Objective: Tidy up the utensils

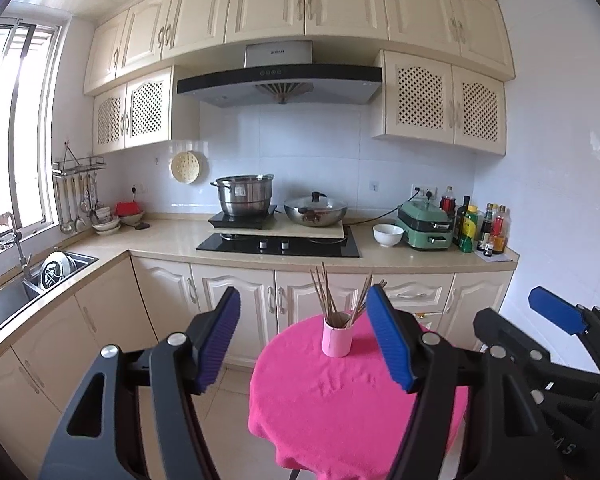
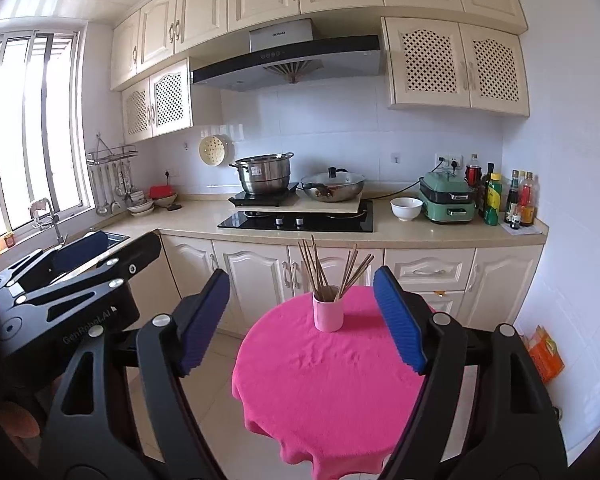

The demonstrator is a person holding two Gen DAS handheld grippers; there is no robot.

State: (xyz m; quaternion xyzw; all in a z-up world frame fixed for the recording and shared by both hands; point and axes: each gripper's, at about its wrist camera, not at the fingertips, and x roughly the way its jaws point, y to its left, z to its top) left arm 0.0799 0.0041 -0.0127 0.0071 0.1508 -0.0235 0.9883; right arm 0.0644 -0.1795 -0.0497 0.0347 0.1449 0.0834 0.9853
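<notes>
A pink cup [image 1: 337,337] holding several brown chopsticks [image 1: 327,294] stands upright near the far edge of a round table with a bright pink cloth [image 1: 340,400]. It also shows in the right wrist view, the cup [image 2: 328,313] with the chopsticks [image 2: 320,268] on the cloth [image 2: 328,380]. My left gripper [image 1: 306,340] is open and empty, held above the table's near side. My right gripper [image 2: 300,316] is open and empty, likewise short of the cup. Each gripper shows at the edge of the other's view.
Behind the table runs a counter [image 1: 172,240] with a hob [image 1: 278,244], a steel pot [image 1: 244,200], a wok [image 1: 315,210], a white bowl [image 1: 388,235], a green cooker [image 1: 426,227] and bottles [image 1: 480,228]. A sink [image 1: 24,292] lies left. An orange box [image 2: 546,354] sits on the floor right.
</notes>
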